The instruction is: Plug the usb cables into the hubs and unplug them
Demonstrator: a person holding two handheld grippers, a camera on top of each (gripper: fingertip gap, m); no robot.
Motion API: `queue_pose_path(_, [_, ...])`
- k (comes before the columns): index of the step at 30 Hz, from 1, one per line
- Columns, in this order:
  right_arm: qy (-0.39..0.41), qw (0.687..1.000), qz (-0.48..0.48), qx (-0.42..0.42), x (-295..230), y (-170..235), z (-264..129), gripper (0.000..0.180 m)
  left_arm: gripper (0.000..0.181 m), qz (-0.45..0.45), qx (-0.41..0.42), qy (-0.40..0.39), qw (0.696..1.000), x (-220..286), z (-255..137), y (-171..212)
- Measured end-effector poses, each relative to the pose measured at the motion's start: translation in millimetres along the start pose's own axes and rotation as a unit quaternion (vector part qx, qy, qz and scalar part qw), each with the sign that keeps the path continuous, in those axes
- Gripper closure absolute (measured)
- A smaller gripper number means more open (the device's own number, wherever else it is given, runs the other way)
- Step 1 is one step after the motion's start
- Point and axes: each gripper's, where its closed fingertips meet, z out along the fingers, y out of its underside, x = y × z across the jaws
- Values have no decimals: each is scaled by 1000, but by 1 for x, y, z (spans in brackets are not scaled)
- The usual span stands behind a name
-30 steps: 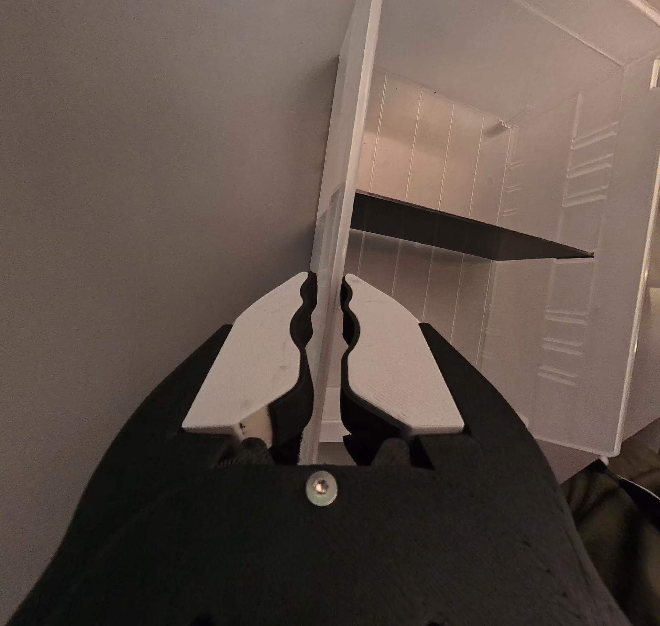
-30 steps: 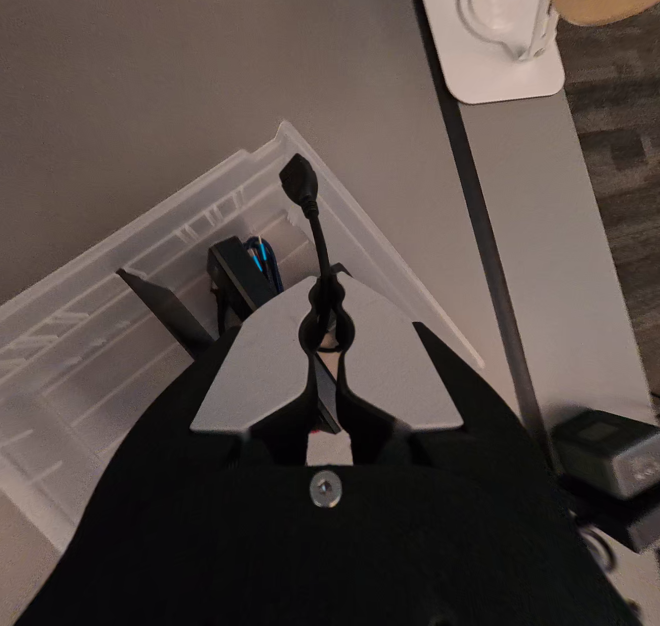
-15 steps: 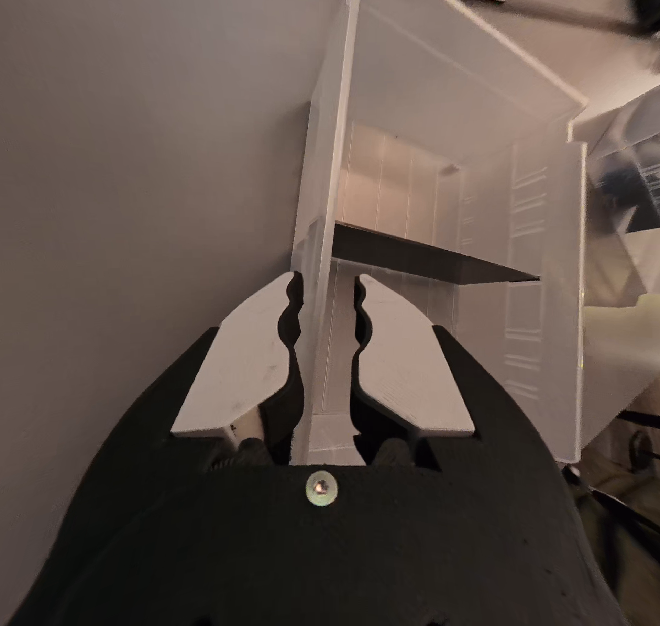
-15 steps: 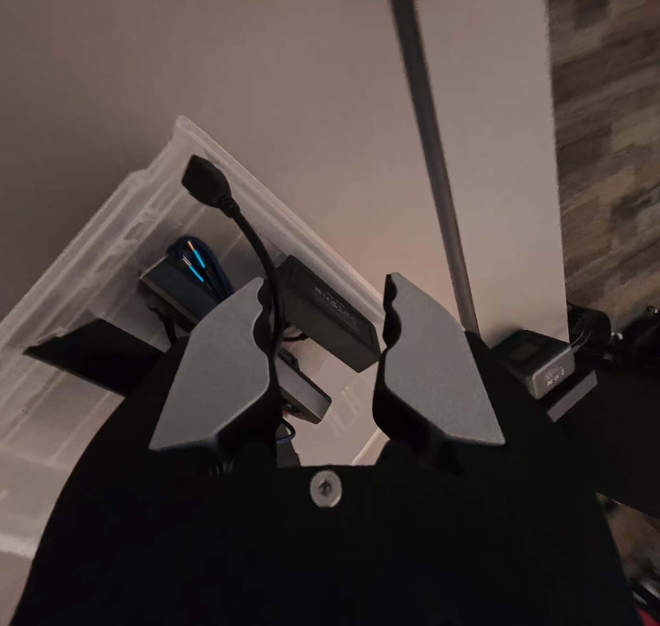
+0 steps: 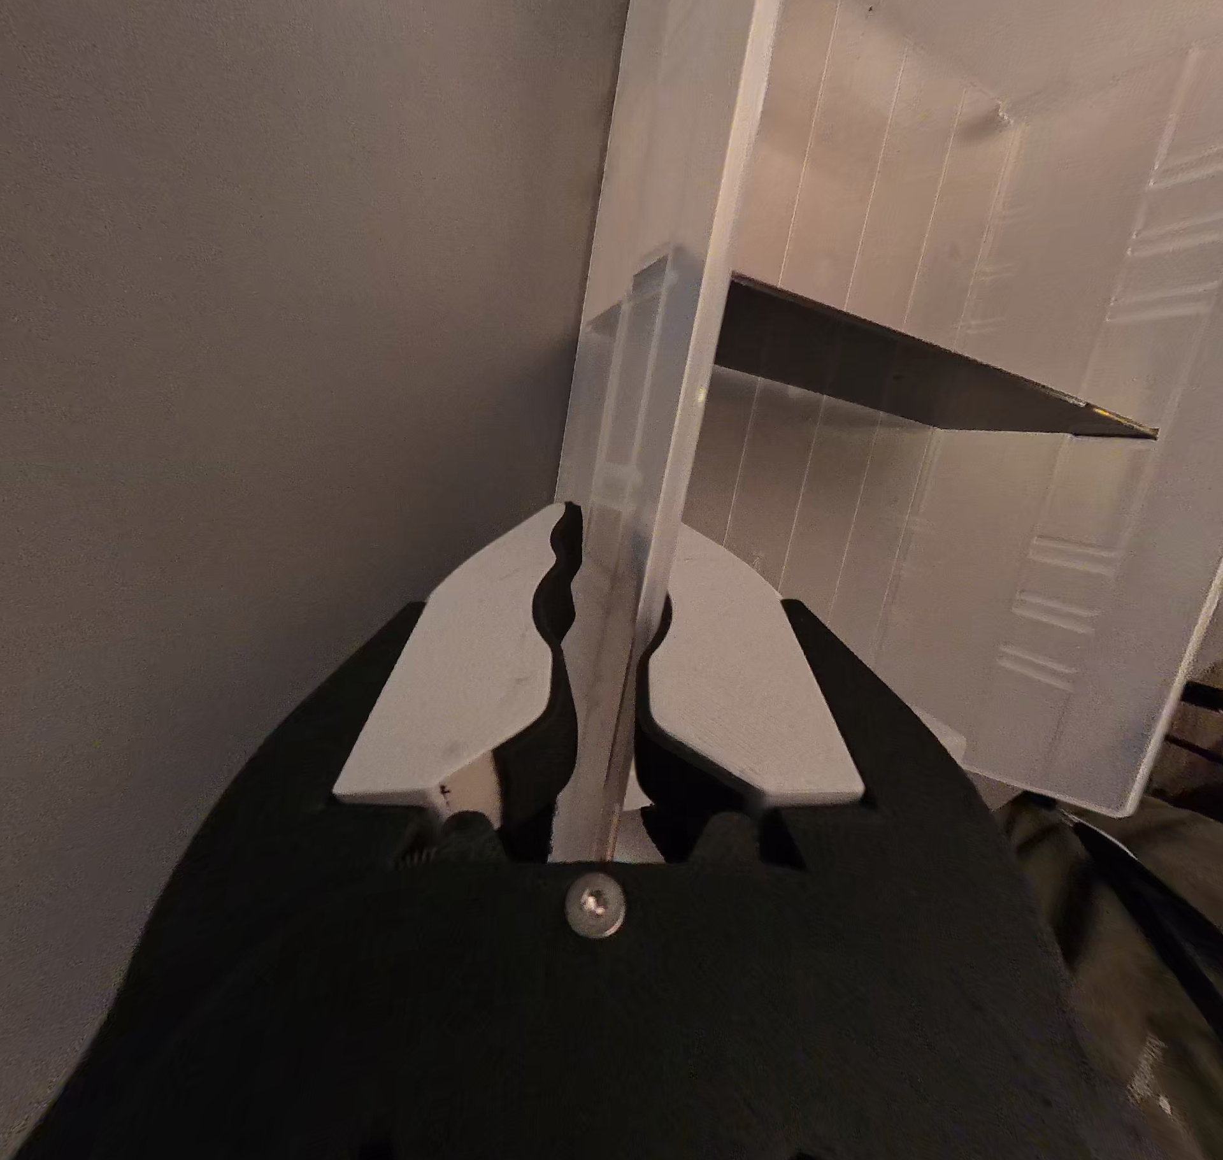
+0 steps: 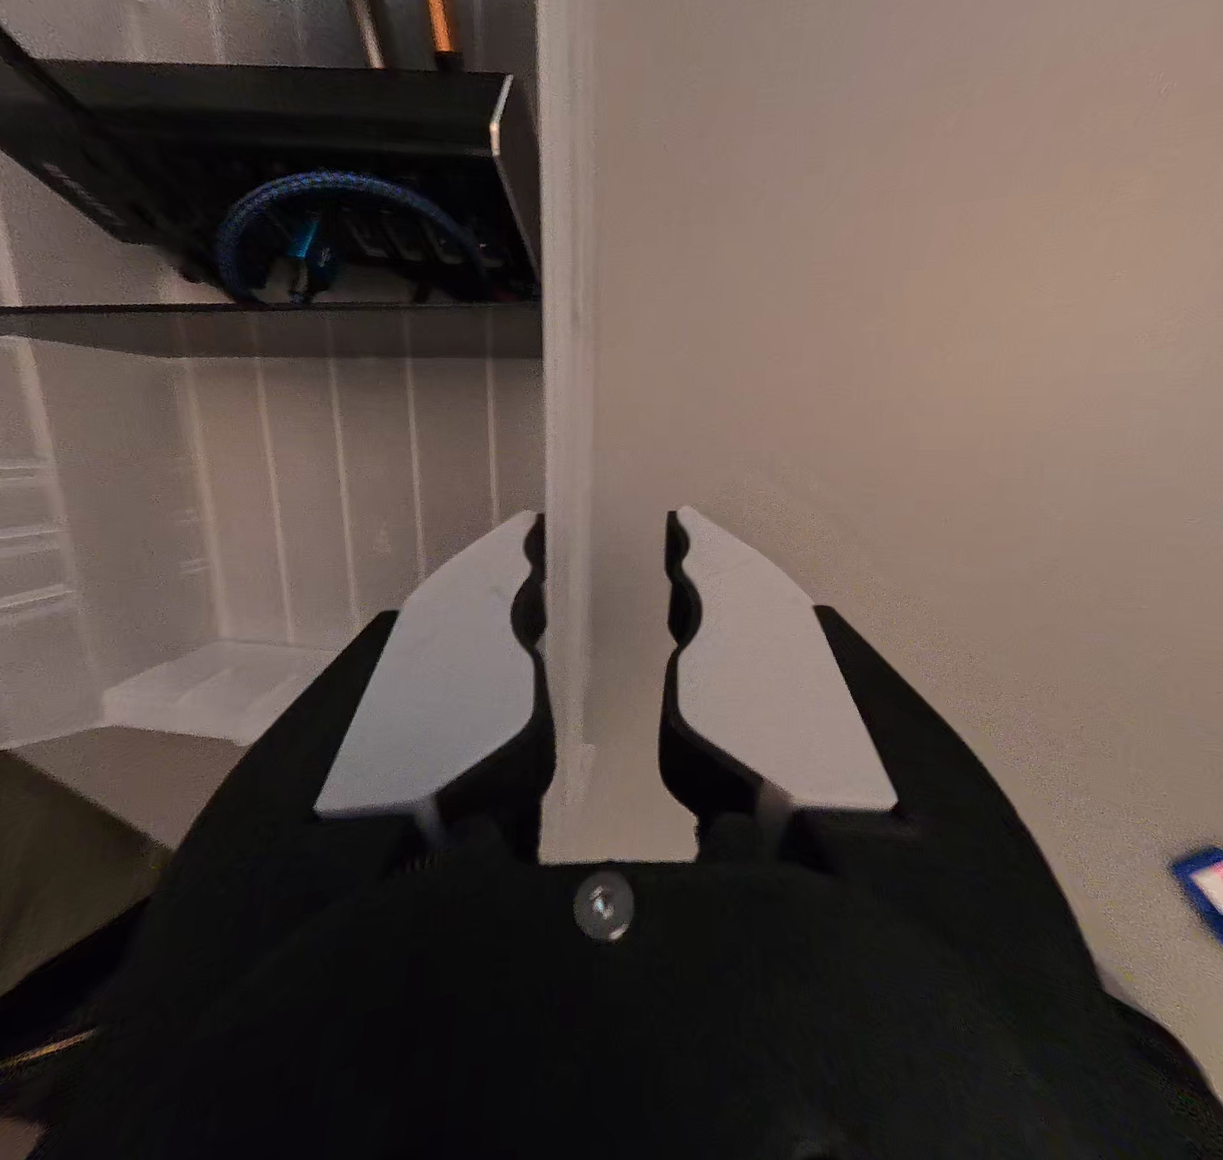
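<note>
A clear plastic bin (image 5: 701, 201) lies on the grey table with a black divider (image 5: 926, 387) across it. My left gripper (image 5: 619, 529) is shut on the bin's left wall. My right gripper (image 6: 603, 518) is open and straddles the bin's right wall (image 6: 569, 268); the wall touches the left finger and a gap shows on the right. Beyond the divider (image 6: 265, 329), black hubs (image 6: 265, 115) lie in the bin with a coiled blue braided cable (image 6: 278, 201). Silver and orange plugs (image 6: 433, 3) show at the top edge. No cable is in either gripper.
Grey table surface (image 6: 926, 334) spreads to the right of the bin and also to its left (image 5: 265, 268). A blue-edged card (image 6: 1201, 883) lies at the right edge. Dark green fabric (image 5: 1125, 930) is at the lower right of the left wrist view. Left tips to right tips: about 75 cm.
My right gripper opened, let go of the black cable and moved down over the bin's right wall. My left gripper loosened briefly, then closed again on the left wall.
</note>
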Motion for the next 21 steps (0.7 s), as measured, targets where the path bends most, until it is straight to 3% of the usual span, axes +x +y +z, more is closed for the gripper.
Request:
queue_pose_path(3, [-23, 1000, 16, -12, -12, 4, 6, 172, 168, 4, -21, -14, 1000, 1, -1, 9])
queue_pose_path(8, [51, 993, 103, -37, -19, 4, 8, 173, 170, 19, -82, -39, 996, 13, -2, 32])
queue_pose_path(13, [96, 986, 132, -42, -70, -1, 27, 174, 170, 61, -128, -37, 989, 39, 5, 44])
queue_pose_path(19, [37, 989, 146, -15, -155, -20, 50, 169, 169, 89, -155, -37, 983, 62, 17, 40])
queue_pose_path(21, [57, 990, 131, -16, -162, -25, 54, 169, 169, 94, -157, -37, 982, 68, 20, 37])
